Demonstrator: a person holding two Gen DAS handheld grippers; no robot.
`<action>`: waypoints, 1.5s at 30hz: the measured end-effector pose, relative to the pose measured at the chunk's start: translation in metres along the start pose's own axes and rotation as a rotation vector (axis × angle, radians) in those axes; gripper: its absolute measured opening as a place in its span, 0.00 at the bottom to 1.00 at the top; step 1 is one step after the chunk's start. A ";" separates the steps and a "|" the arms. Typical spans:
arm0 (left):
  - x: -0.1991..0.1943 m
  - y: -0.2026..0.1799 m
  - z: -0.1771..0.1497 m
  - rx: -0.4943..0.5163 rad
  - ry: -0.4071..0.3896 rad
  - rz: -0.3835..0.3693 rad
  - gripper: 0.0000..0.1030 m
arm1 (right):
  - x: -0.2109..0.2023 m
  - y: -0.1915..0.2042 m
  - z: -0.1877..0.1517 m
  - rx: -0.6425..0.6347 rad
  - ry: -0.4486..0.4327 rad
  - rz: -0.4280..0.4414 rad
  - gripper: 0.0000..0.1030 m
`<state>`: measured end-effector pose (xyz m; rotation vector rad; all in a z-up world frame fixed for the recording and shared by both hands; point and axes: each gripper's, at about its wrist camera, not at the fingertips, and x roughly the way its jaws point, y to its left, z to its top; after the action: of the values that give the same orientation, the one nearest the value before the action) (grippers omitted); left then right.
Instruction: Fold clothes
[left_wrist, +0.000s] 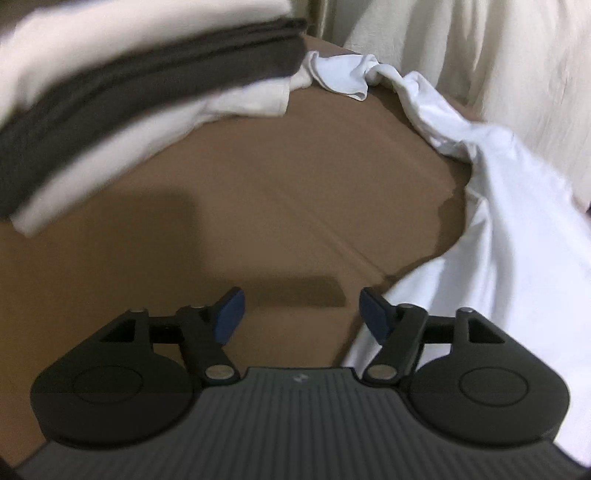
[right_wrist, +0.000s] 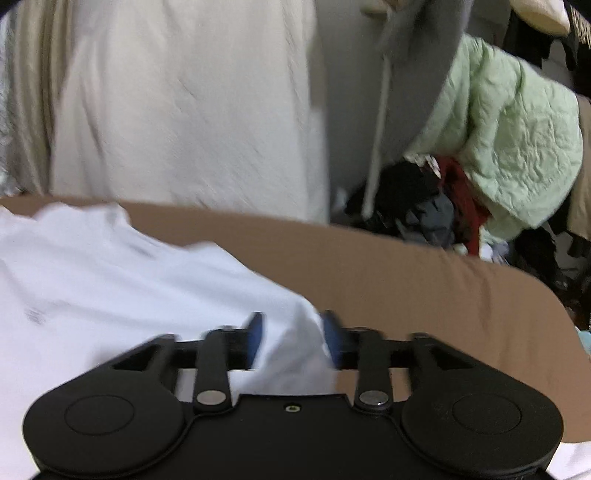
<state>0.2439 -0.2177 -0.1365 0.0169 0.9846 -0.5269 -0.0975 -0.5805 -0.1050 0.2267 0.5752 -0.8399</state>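
A loose white garment (left_wrist: 517, 221) lies crumpled along the right side and far edge of the brown table (left_wrist: 277, 184). My left gripper (left_wrist: 301, 314) is open and empty, low over bare table, with the garment's edge by its right finger. A stack of folded white and dark grey clothes (left_wrist: 129, 85) sits at the far left. In the right wrist view the white garment (right_wrist: 110, 277) spreads over the left of the table (right_wrist: 443, 288). My right gripper (right_wrist: 291, 339) is open, and a fold of the garment lies between its blue pads.
A cream curtain (right_wrist: 184, 110) hangs behind the table. A pile of clothes, with a pale green quilted jacket (right_wrist: 517, 129) and a grey hoodie (right_wrist: 413, 74), sits beyond the table's far right edge.
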 end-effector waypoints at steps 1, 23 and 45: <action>0.000 0.003 -0.002 -0.016 0.011 -0.026 0.67 | -0.009 0.006 -0.001 -0.005 0.001 0.027 0.45; -0.089 0.025 -0.023 -0.093 -0.192 -0.115 0.08 | -0.056 0.096 -0.079 0.062 0.281 0.314 0.48; -0.061 0.086 -0.081 -0.383 0.195 -0.232 0.76 | -0.188 0.102 -0.187 0.240 0.564 0.376 0.63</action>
<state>0.1906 -0.0970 -0.1530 -0.3991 1.2743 -0.5475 -0.1923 -0.3177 -0.1569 0.7831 0.9223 -0.4690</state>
